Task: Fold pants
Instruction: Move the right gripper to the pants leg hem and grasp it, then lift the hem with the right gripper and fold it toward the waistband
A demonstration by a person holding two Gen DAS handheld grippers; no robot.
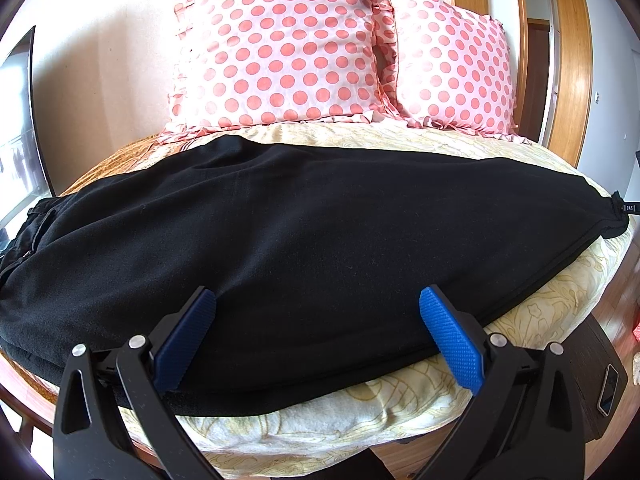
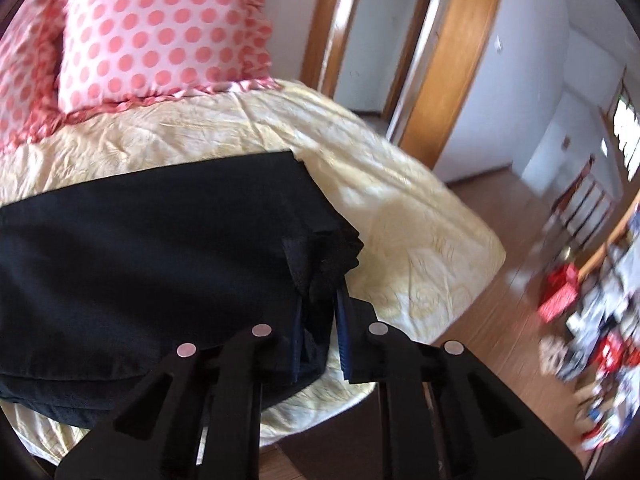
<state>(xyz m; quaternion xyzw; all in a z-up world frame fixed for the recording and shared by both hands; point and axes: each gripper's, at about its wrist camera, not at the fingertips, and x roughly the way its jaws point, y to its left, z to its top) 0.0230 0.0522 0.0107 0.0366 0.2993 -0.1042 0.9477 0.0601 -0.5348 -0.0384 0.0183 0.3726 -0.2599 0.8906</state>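
Black pants [image 1: 304,240] lie flat across the bed [image 1: 500,320], long axis left to right, just near of two polka-dot pillows [image 1: 280,56]. Left claw [image 1: 316,312] is spread wide, blue pads [image 1: 456,344] above the pants' near edge, nothing between them. Right claw [image 2: 320,320] is nearly pressed together, pinching bunched fabric at the pants' right end, which sits slightly lifted off the yellow bedspread [image 2: 420,240]. Right view is motion-blurred; pad contact is partly hidden by cloth. The pants' left end is cut off at the frame edge in both views.
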